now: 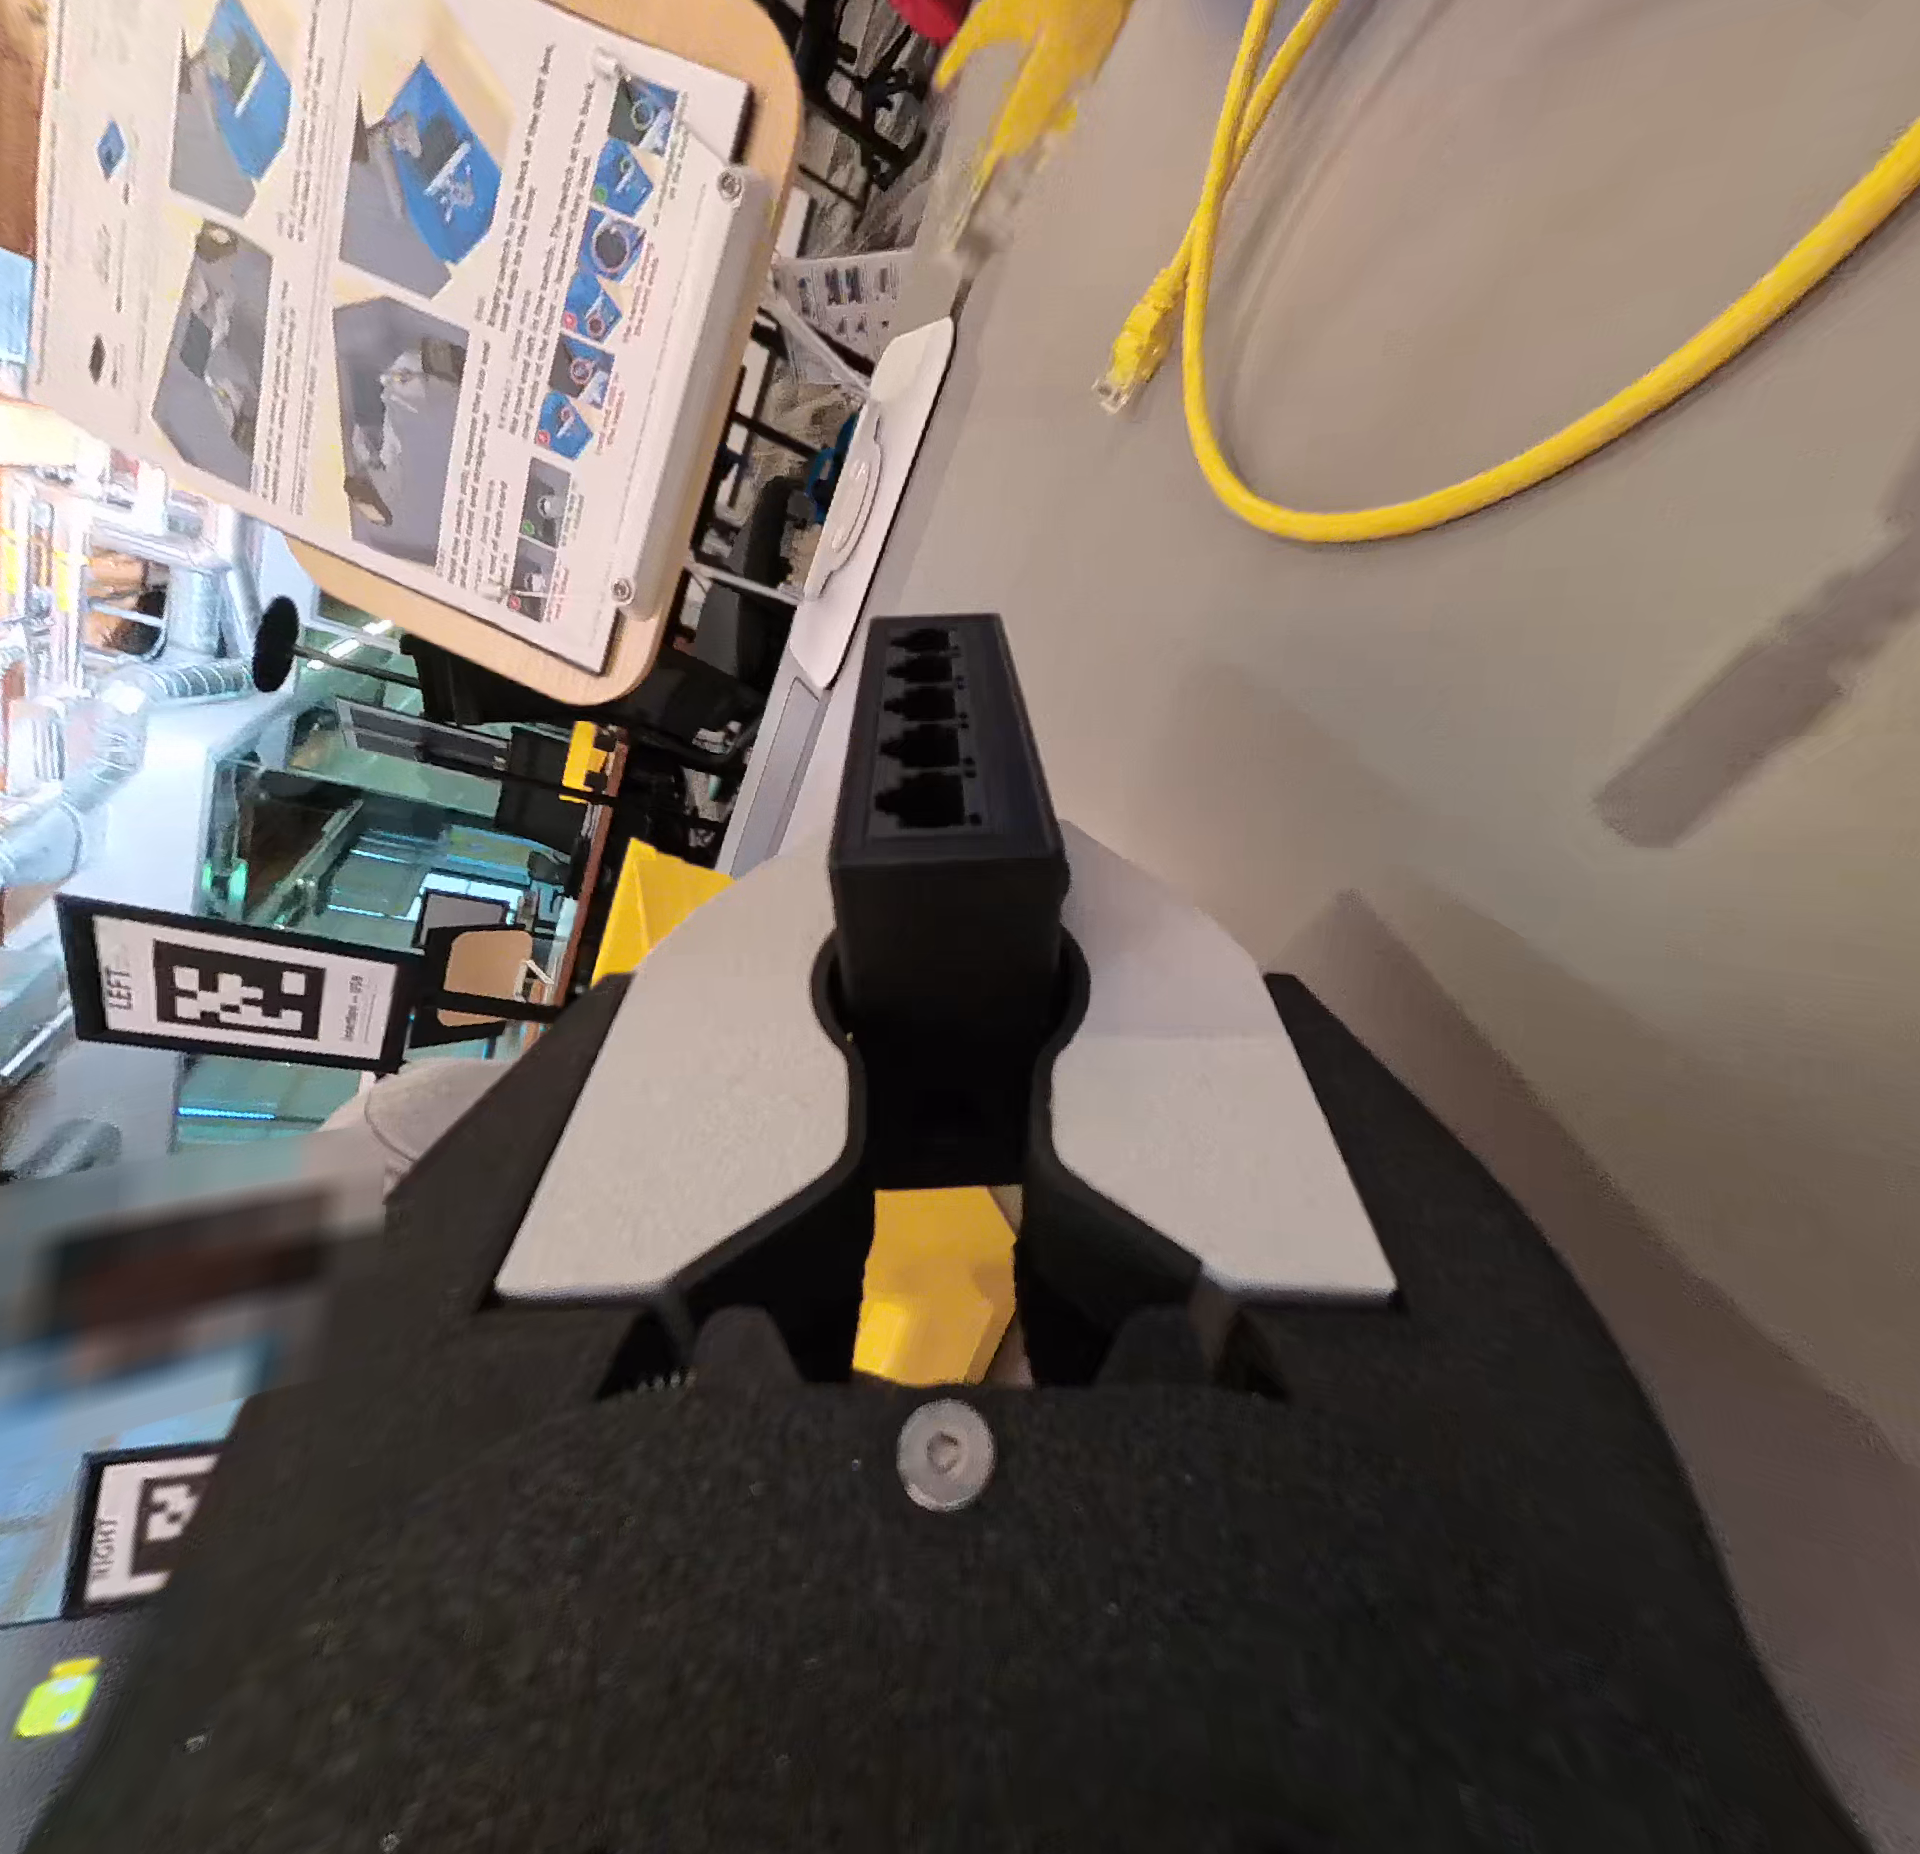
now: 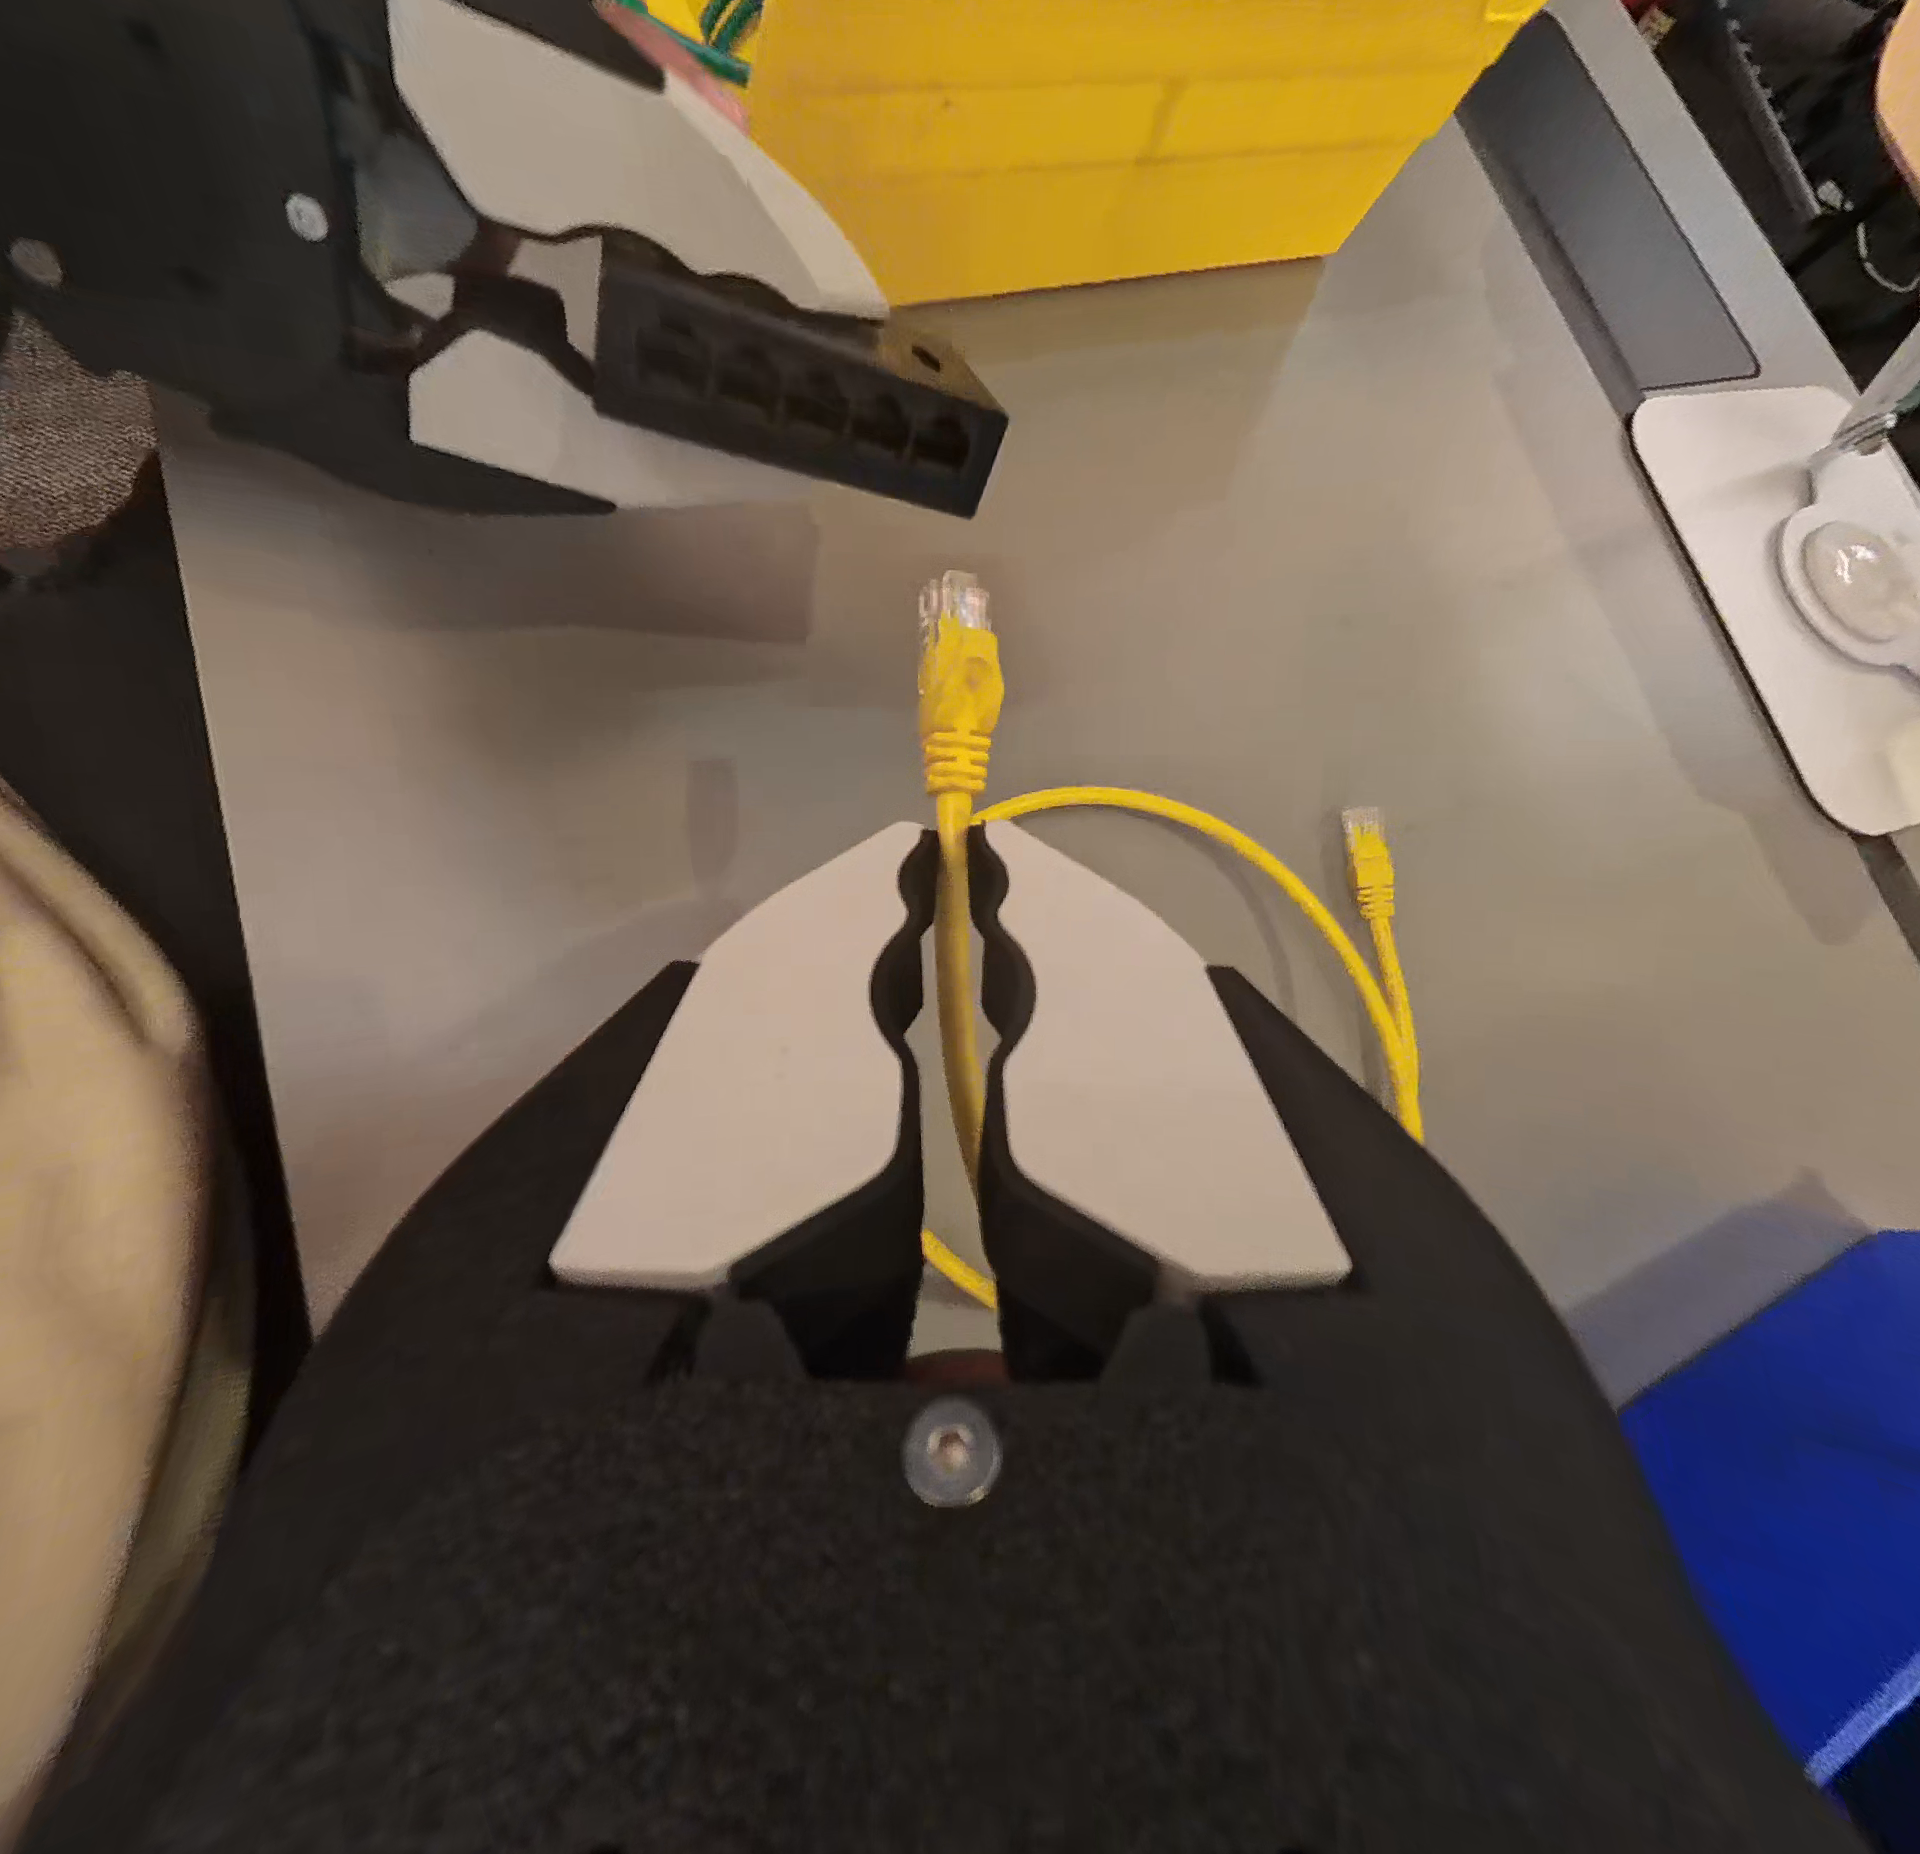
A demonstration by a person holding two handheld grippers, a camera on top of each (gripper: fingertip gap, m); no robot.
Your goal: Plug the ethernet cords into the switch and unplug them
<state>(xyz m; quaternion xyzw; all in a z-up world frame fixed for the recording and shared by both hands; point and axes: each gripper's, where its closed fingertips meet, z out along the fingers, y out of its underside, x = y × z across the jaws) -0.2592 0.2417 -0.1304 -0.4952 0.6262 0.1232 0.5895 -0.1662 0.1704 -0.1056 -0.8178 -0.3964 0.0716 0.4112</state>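
Note:
My left gripper (image 1: 951,911) is shut on one end of a black switch (image 1: 951,755) and holds it above the grey table, its row of several empty ports facing out. In the right wrist view it is at the upper left (image 2: 727,391) with the switch (image 2: 821,402). My right gripper (image 2: 951,838) is shut on a yellow ethernet cord (image 2: 958,983) just behind its plug (image 2: 956,651). The plug points toward the switch and stays a short way from the ports. The cord's other plug (image 2: 1369,859) lies on the table.
A yellow bin (image 2: 1122,111) holding blue and green cords stands behind the switch. A white tray (image 2: 1704,516) sits at the table's right edge and a blue box (image 2: 1787,1492) at the near right. An instruction board (image 1: 416,277) stands beyond the table.

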